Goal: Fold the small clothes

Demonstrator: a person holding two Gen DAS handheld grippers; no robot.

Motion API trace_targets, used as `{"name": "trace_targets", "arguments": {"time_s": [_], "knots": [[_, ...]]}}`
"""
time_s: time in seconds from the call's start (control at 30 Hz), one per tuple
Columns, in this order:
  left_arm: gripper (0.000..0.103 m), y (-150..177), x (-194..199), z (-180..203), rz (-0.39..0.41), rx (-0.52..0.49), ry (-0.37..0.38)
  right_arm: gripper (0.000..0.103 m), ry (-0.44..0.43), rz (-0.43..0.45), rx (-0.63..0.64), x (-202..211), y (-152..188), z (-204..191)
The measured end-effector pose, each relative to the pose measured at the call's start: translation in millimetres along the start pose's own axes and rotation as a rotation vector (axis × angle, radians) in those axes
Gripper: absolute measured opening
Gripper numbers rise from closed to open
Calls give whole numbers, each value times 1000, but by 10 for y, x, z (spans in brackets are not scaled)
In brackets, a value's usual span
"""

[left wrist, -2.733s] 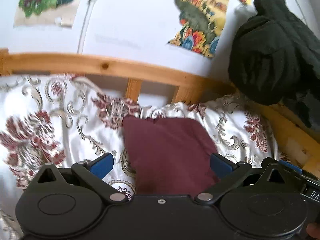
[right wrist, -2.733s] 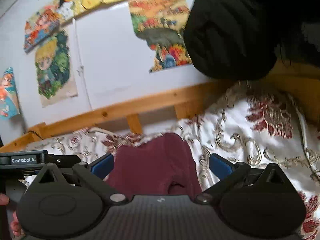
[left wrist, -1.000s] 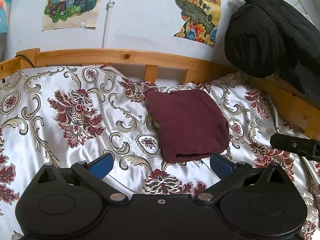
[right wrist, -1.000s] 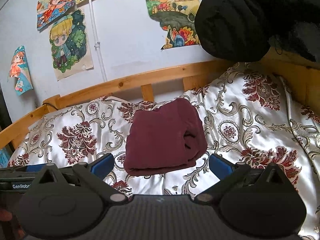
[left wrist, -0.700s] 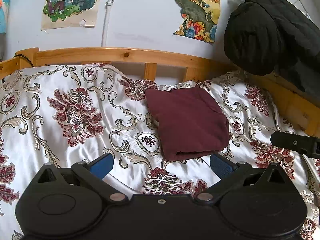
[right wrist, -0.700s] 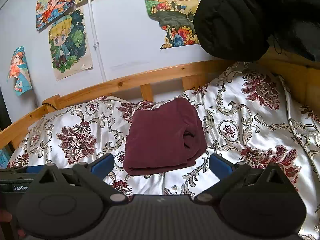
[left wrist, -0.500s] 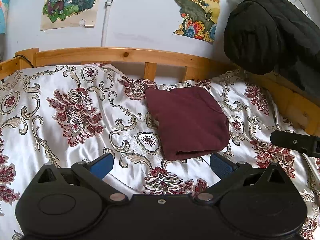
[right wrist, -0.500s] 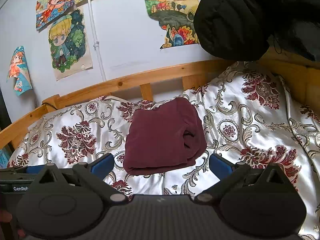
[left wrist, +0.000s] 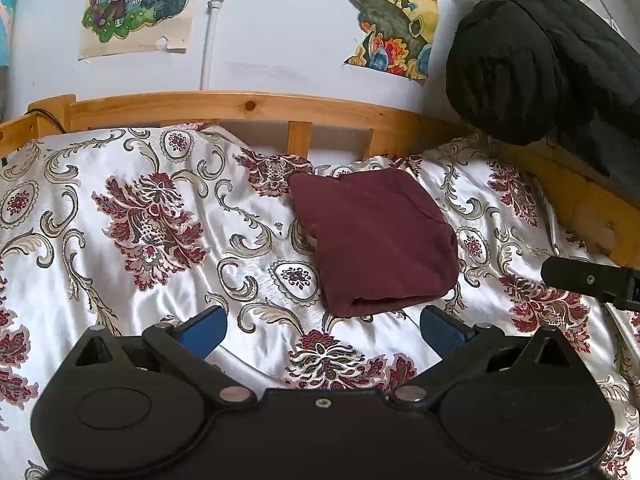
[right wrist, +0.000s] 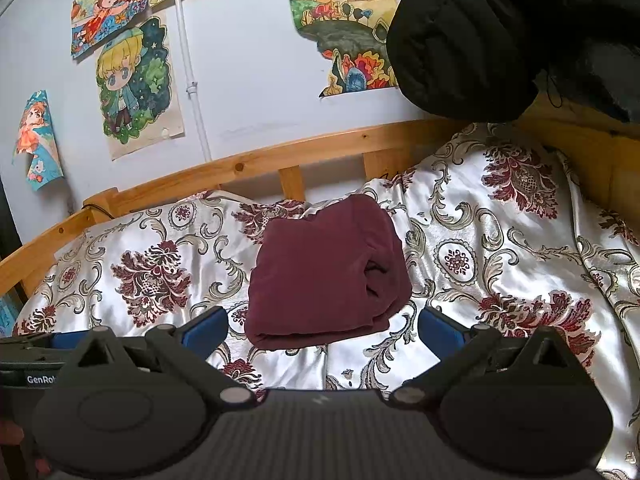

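Since the frames of a few seconds ago, you have pulled both claws back from the garment: then it filled the space between the fingers, and now it lies clear of them, while over the last second hardly anything shifts. One maroon garment (left wrist: 376,240) sits folded into a compact bundle on the bed, resting on the white bedspread (left wrist: 140,240) with its dark red floral pattern, near the wooden headboard rail (left wrist: 240,108). In the right wrist view the same garment (right wrist: 324,272) shows its folded layers opening toward the right side, and the bedspread (right wrist: 500,248) stretches around it on all sides.

Your left claw (left wrist: 322,330) is spread wide, its two blue-padded fingers apart with nothing between them, held short of the garment's near edge. Your right claw (right wrist: 322,326) is likewise spread and empty, its two blue pads flanking the bundle's near edge without touching it. The right device's black body pokes into the left view at the right edge.

Behind the bed, the left view shows two posters on the white wall; the right view shows more, four or so. One black padded jacket (left wrist: 532,48) hangs at the upper right.
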State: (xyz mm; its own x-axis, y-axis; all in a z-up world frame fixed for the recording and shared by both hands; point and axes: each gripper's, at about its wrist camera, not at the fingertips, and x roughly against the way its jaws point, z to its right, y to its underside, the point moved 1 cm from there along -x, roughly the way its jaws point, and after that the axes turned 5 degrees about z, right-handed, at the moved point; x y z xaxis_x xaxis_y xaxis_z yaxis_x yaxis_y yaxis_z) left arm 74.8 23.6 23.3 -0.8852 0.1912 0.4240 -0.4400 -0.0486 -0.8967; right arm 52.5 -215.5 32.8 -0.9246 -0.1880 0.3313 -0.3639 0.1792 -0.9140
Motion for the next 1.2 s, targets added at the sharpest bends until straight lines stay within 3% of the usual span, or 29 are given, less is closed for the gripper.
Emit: {"name": "trace_targets", "arguments": {"time_s": [1.0, 1.1, 1.2], "knots": [[102, -15, -3, -5, -11, 8, 32, 103, 0, -10, -11, -12, 13, 17], [102, -50, 8, 20, -15, 2, 9, 103, 0, -10, -12, -13, 12, 18], [102, -61, -10, 46, -27, -25, -79, 103, 2, -12, -14, -10, 27, 4]]}}
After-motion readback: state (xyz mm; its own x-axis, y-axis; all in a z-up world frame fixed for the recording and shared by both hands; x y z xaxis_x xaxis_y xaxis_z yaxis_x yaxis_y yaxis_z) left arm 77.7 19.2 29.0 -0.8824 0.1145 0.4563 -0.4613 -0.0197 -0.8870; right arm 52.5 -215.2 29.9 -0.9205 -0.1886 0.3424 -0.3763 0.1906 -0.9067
